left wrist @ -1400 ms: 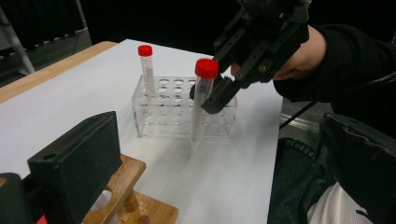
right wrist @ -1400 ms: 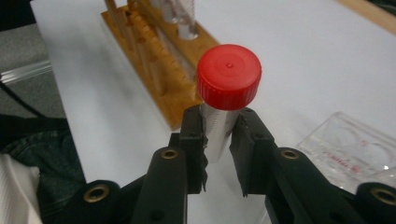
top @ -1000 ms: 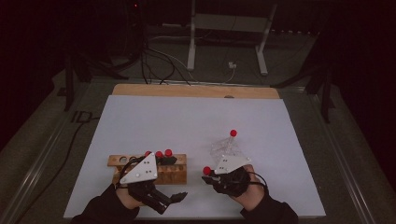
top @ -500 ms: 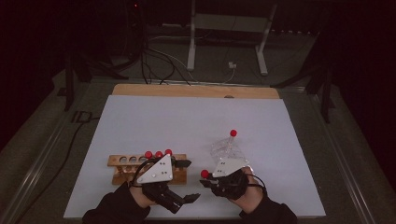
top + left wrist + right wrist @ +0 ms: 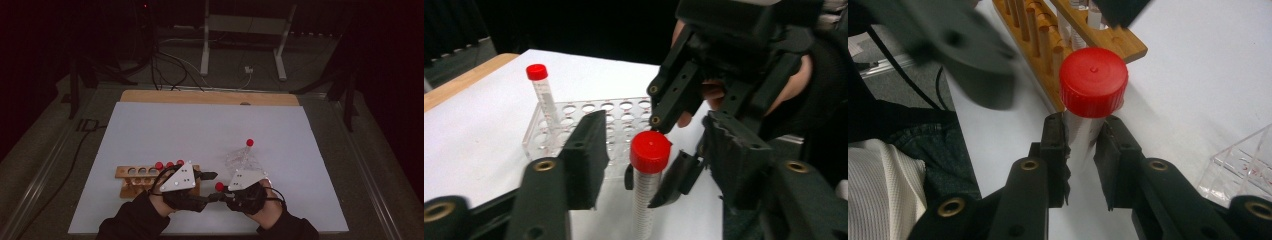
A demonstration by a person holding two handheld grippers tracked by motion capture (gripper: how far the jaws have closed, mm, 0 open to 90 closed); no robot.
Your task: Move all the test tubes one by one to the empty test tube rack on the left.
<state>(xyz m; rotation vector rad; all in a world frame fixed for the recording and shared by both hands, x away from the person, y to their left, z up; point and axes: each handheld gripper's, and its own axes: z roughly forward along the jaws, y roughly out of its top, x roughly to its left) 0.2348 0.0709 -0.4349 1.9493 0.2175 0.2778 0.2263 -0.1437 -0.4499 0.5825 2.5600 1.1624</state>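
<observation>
**Tube held upright between our two grippers**

White tabletop [image 5: 165,125] under a dark room: that is where we work, near the front edge.

Our right gripper [image 5: 1083,150] is clamped on the clear body of a red-capped tube [image 5: 1093,82], its pads pressing the plastic just below the cap, and the tube stands upright above the white surface. In the high view the same red cap sits between our two hands, just left of the right gripper's grey plate.

Our left gripper [image 5: 649,165] has just been closing, and in its own view the tube rises between its jaws, with a gap showing on both sides of the cap; the pads do not press on it.

Just behind our left hand stands the wooden rack [image 5: 131,173], with red-capped tubes in its right-hand holes and open holes at its left end. Beyond our right hand sits the clear plastic rack [image 5: 239,159], which holds a second red-capped tube [image 5: 248,146], tilted, at its far side.
</observation>
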